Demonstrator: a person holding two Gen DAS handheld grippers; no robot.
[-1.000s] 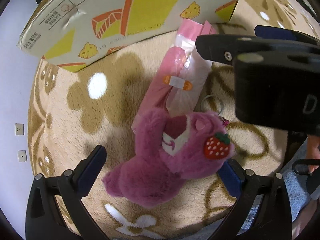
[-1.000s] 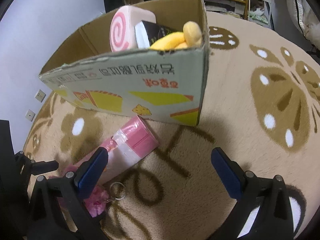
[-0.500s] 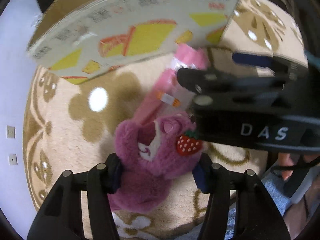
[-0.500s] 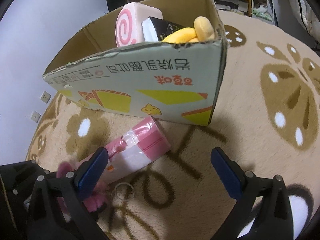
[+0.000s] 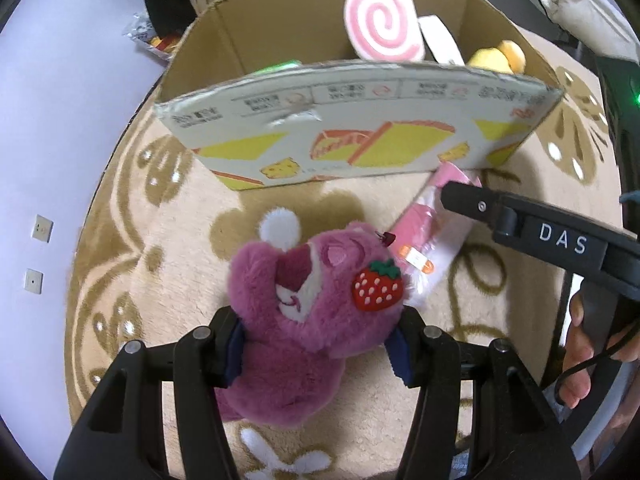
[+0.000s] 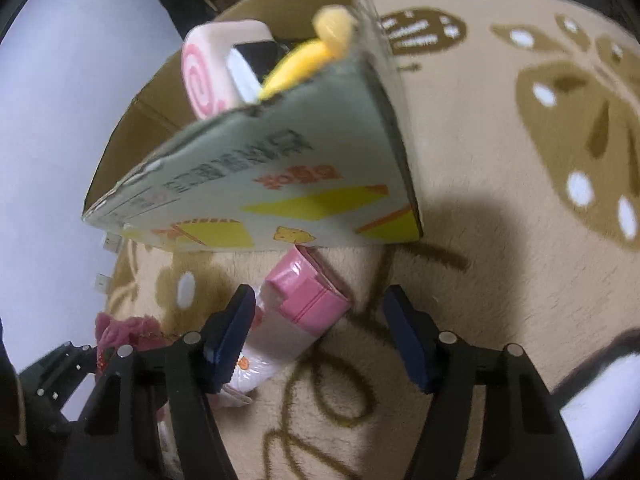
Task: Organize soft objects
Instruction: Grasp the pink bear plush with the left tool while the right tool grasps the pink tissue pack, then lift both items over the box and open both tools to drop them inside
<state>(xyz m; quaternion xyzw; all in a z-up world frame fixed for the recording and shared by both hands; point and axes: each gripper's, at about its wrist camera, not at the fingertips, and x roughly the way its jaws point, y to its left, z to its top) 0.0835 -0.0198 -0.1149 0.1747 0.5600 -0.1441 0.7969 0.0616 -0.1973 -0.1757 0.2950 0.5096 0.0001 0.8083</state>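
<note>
My left gripper (image 5: 318,348) is shut on a purple-pink plush bear (image 5: 312,300) with a strawberry on its ear, held a little above the rug. A pink and white packet (image 5: 424,248) lies on the rug against the cardboard box (image 5: 360,136). My right gripper (image 6: 316,336) hangs over that packet (image 6: 308,300) and its jaws are closing. The packet sits between them; the right pad (image 6: 404,340) stands clear of it. A bit of the bear (image 6: 120,328) shows at the left of the right wrist view.
The box (image 6: 260,184) holds a pink swirl cushion (image 5: 380,28), a yellow plush (image 5: 500,56) and a dark packet. A beige rug (image 5: 180,264) with brown flowers covers the floor. A pale wall (image 5: 40,140) with sockets stands at the left. A hand (image 5: 580,360) holds the right gripper's handle.
My left jaws closed on the bear and lifted it off the rug. My right gripper rolled, and its jaws narrowed around the pink packet.
</note>
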